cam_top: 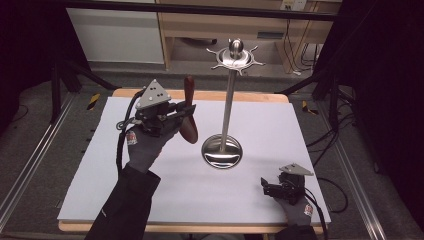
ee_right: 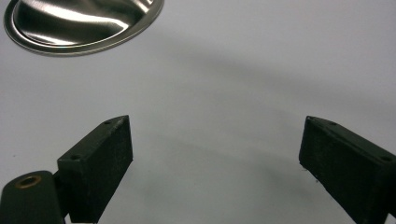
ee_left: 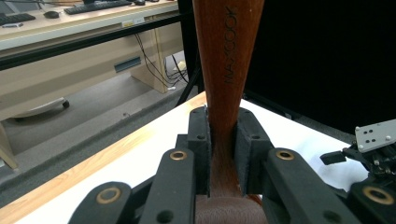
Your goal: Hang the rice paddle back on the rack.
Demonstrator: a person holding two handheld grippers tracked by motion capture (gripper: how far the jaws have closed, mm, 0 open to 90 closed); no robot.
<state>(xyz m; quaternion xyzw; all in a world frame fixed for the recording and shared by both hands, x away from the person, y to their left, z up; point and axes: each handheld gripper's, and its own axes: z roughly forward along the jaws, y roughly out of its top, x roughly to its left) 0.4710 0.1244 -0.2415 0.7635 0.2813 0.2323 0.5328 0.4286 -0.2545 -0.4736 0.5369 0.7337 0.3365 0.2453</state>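
Fingers of your left gripper (cam_top: pixel 182 111) clamp reddish-brown wooden utensil (cam_top: pixel 189 107) upright; tall steel hook stand (cam_top: pixel 229 102) at 3 o'clock; right gripper (cam_top: pixel 272 188) wide open, empty.

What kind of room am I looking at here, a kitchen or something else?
Probably a lab or office workspace set up for recording, not a kitchen. Black curtains flank the table, cables trail over the carpeted floor, and a desk with a keyboard stands behind. The left tool holds a wooden utensil.

Metal stand (cam_top: pixel 227 100) occupies the white mat's (cam_top: pixel 150 195) centre; its pole and hook crown obstruct. Mat left, right and forward of its base lies open.
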